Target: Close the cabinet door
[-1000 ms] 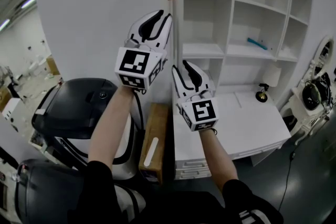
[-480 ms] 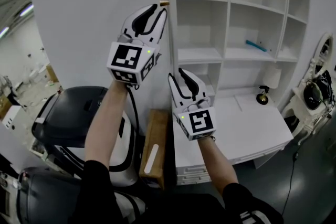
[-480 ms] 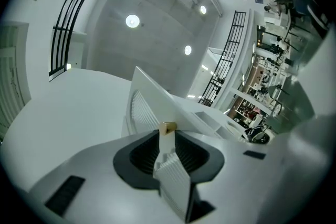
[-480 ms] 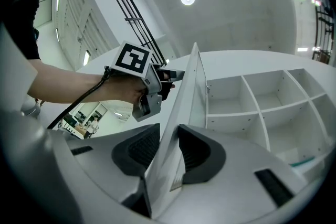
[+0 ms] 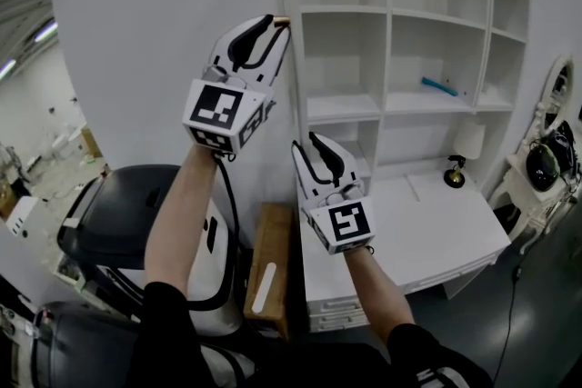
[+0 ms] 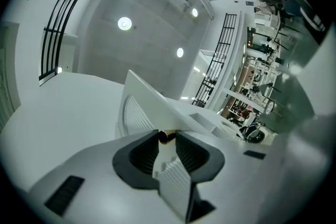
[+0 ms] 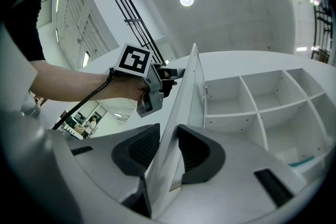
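Note:
The white cabinet door (image 5: 164, 41) stands open, edge-on to me, beside the open shelves (image 5: 427, 23). A small brass knob (image 5: 283, 20) sits high on the door's free edge. My left gripper (image 5: 275, 23) is shut on that knob; in the left gripper view the knob (image 6: 167, 137) lies pinched between the dark pads. Lower down, my right gripper (image 5: 305, 143) is shut across the door's edge. In the right gripper view the door panel (image 7: 188, 97) runs up between the jaws, and the left gripper (image 7: 167, 74) shows further along it.
A teal object (image 5: 439, 86) lies on a middle shelf. Below the shelves is a white desk (image 5: 436, 232) with a small lamp (image 5: 454, 172). A wooden box (image 5: 266, 263) and a black-and-white machine (image 5: 118, 223) stand under the door, to the left.
The left gripper has risen to the brass knob and closed on it. The right gripper has stayed on the door's edge. The door has barely shifted in view.

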A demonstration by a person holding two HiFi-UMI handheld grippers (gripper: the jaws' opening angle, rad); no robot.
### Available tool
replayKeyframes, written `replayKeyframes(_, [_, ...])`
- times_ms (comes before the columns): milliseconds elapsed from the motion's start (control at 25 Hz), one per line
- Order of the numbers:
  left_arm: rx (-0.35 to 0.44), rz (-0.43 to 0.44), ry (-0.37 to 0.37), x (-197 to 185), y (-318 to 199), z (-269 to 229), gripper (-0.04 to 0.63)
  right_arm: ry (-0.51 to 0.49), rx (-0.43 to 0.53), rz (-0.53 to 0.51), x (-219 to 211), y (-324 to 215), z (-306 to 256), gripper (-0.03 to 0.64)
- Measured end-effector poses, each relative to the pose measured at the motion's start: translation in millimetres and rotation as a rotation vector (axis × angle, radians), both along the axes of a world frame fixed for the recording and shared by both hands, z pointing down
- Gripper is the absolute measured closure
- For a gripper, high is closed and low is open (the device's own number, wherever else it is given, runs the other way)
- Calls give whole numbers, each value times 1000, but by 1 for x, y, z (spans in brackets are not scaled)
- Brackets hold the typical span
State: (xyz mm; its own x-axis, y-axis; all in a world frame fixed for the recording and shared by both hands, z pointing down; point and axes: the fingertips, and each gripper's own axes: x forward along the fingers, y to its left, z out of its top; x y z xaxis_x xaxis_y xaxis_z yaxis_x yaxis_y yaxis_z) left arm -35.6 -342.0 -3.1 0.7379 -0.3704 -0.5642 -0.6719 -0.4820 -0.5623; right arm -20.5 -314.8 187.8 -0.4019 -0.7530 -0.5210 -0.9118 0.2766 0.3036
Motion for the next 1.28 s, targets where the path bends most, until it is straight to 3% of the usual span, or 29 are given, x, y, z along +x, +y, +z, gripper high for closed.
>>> replayKeyframes(480, [35,76,-122,21,3,-1,500,-16,12,17,19,3,1,499])
replayKeyframes(1000, [65,112,-184,58,8,-4,499,-52,-7,67,56,-1,-2,508])
replayKeyframes(1280, [49,122,-169,85,11,-6,499,-107,-27,80,87,-4,0,515])
